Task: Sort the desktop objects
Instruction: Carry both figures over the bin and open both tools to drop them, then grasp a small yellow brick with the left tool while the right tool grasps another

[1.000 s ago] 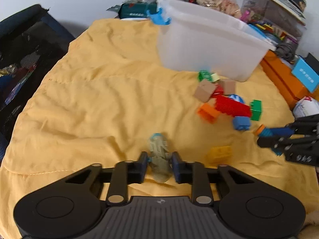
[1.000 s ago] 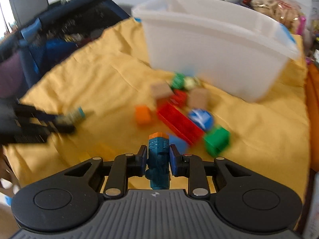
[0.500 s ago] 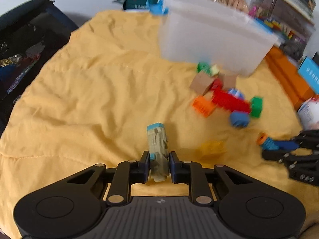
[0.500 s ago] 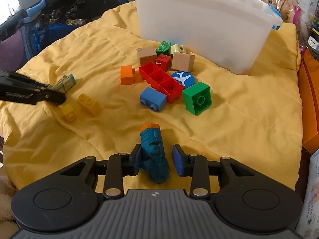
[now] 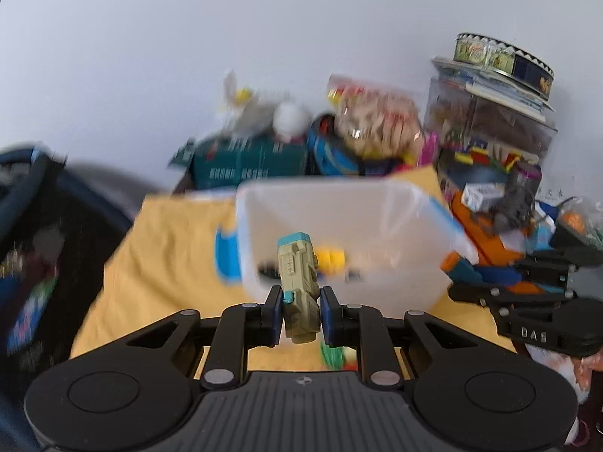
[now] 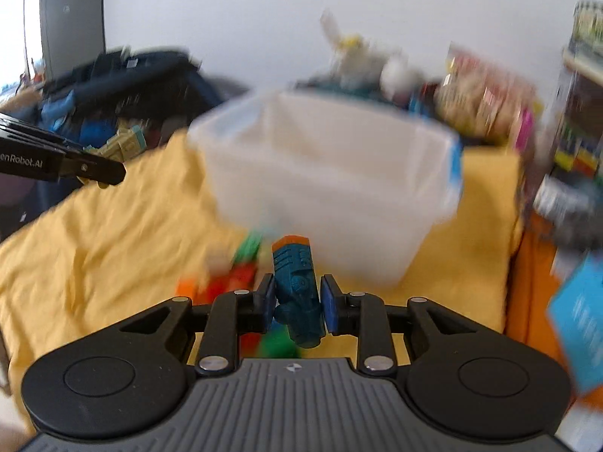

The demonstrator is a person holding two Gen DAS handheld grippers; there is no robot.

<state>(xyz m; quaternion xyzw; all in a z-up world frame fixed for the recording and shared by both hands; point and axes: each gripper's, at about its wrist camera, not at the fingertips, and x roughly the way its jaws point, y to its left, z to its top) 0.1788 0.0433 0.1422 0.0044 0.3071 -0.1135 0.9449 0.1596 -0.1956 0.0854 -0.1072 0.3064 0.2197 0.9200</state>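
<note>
Left hand-held gripper: pinching the beige toy piece between both blue pads, piece upright, teal cap on top.
Beige toy piece: lifted above the yellow cloth, in front of the white bin at 12 o'clock.
Right hand-held gripper: pinching the teal toy piece, orange cap upward.
Teal toy piece: raised, below the near wall of the white bin.
Inside the bin: yellow block, blurred.
Loose blocks: red, orange, green, on the cloth at 10 o'clock of the right pads, blurred.
Behind the bin: boxes and snack bags, at 12 o'clock.
</note>
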